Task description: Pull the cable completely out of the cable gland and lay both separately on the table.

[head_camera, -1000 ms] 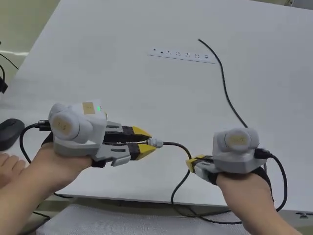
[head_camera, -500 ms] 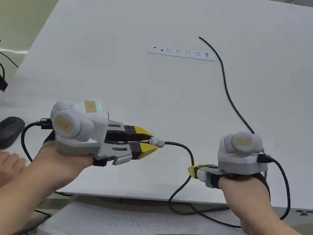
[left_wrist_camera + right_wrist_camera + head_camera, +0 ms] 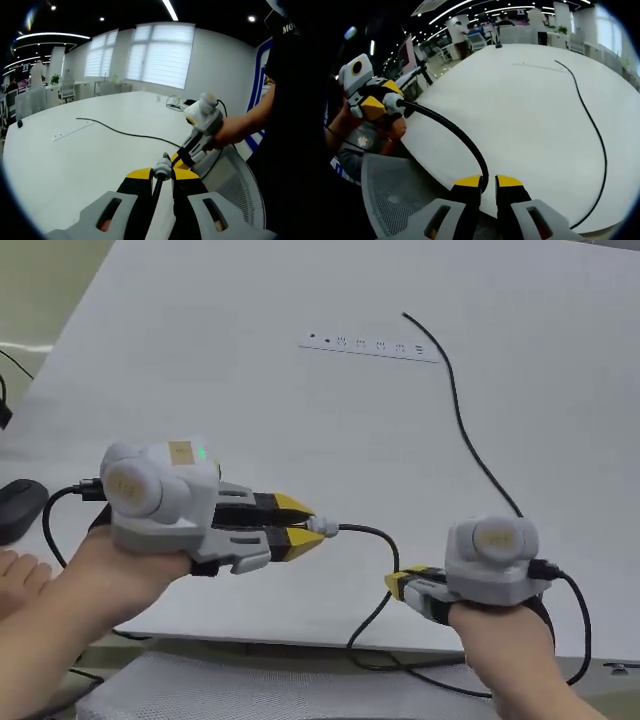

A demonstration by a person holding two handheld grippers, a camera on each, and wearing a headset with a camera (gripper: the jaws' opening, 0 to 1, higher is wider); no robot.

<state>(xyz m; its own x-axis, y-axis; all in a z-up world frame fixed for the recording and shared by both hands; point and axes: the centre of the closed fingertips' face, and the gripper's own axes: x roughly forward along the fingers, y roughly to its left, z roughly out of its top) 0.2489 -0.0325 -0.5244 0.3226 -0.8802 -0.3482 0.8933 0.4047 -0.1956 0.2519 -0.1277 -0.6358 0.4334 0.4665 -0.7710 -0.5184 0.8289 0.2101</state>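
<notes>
right tongs (image 3: 488,181) pinching cable (image 3: 455,131), gland (image 3: 392,102) in left tongs (image 3: 383,98)

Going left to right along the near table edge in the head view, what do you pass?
Mouse → left tool → gland → right tool, shut on the cable.

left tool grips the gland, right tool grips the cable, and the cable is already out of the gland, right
No: the cable is not out; the right gripper view shows it running into the gland. The left tool does grip the gland and the right tool the cable.
</notes>
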